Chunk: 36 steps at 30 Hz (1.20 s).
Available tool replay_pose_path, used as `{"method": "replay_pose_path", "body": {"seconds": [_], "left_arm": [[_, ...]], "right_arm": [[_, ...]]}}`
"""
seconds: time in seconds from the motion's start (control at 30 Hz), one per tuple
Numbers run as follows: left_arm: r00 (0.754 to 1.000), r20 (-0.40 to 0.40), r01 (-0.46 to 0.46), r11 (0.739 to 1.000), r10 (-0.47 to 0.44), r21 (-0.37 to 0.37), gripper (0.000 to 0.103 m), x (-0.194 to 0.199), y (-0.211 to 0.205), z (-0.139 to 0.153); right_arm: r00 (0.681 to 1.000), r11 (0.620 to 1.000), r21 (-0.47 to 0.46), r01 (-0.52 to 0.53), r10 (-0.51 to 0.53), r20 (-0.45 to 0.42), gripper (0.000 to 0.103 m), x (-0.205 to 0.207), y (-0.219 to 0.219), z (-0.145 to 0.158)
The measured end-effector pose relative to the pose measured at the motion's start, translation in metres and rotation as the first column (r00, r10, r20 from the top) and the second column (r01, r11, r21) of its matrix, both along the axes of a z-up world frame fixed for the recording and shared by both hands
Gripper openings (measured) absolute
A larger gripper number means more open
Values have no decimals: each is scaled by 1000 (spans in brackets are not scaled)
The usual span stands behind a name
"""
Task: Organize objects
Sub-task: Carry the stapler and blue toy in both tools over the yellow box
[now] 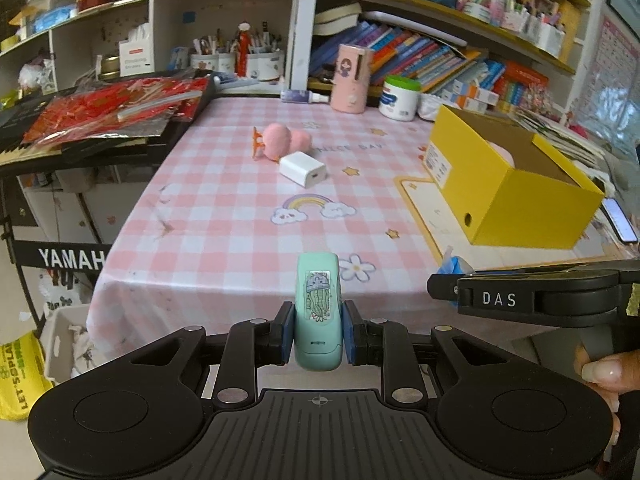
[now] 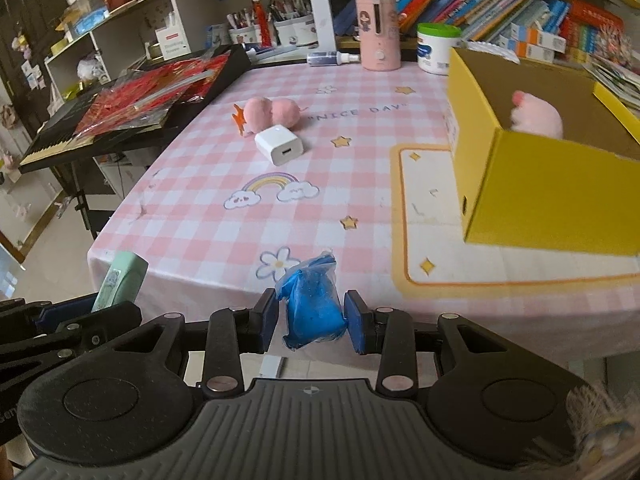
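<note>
My left tongs (image 1: pixel 318 334) clamp a mint-green plastic stapler (image 1: pixel 317 312); my right tongs (image 2: pixel 312 322) clamp a blue crinkly plastic packet (image 2: pixel 314 306), both at the pink-checked tabletop's (image 1: pixel 224 216) near edge, the open yellow cardboard box (image 2: pixel 552 188) to the right.

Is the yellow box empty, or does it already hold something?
Not empty: the open-topped yellow box holds a pink plush item, seen in the right wrist view.

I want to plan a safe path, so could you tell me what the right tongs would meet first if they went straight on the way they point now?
Probably the pink checked tablecloth near its front edge, by the flower print: the right tongs, shut on the blue packet, point downward at it. Depth is unclear.
</note>
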<state>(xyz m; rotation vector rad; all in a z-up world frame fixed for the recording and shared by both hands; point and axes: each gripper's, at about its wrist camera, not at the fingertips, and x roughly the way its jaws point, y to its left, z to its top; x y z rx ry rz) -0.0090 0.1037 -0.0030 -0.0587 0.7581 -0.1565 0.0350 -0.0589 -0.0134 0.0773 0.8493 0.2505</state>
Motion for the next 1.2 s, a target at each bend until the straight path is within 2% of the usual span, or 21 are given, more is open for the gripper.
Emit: {"method": "replay_pose_path", "body": {"seconds": [0.57,1.2], "left_arm": [[987,-11,160,987,-160,2,23,-5,-48,-3],[935,-22,354,935,-354,9,23,11,-136,-4]], "right_arm": [[989,989,-1,148,-147,-31,34,-35,-50,-8],[938,939,-2,343,-343,-58,34,-54,-141,-11]]}}
